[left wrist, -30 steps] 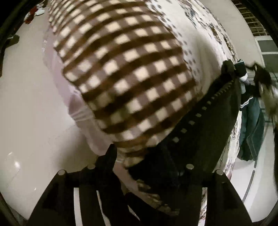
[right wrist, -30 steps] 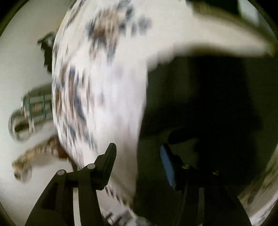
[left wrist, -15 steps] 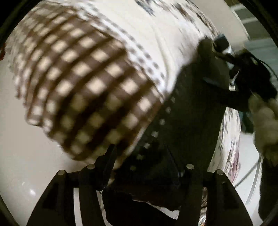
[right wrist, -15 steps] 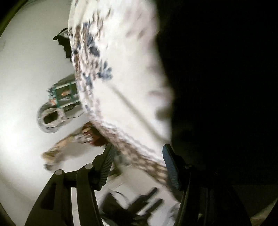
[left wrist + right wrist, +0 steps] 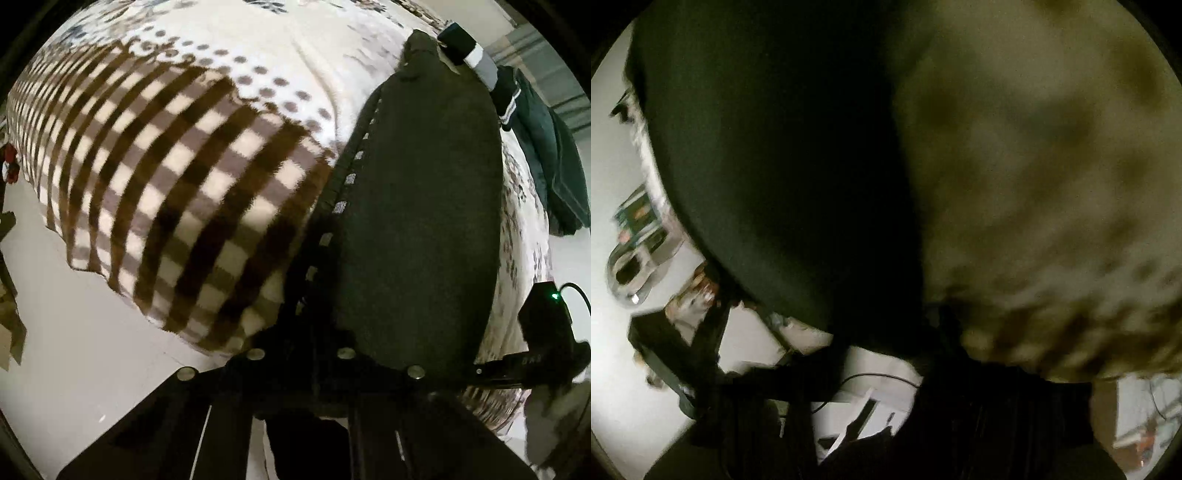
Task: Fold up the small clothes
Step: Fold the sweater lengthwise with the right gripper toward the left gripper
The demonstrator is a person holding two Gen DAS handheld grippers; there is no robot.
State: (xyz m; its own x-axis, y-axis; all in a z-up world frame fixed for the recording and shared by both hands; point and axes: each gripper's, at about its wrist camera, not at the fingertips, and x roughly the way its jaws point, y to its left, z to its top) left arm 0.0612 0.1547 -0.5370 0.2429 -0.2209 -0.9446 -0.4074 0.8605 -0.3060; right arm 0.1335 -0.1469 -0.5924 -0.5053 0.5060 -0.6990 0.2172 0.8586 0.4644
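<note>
In the right wrist view motion blur smears the bedspread [image 5: 1052, 184], and the dark garment [image 5: 783, 155] hides the right gripper's [image 5: 886, 369] fingertips in shadow.

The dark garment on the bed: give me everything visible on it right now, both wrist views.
The dark garment looks like soft, matte, near-black cloth with a pale dashed trim along its left edge. It lies spread on the patterned bedspread, next to the checked area. Its near end runs into the left claw, which is shut on it. In the right wrist view it is a blurred dark mass.
</note>
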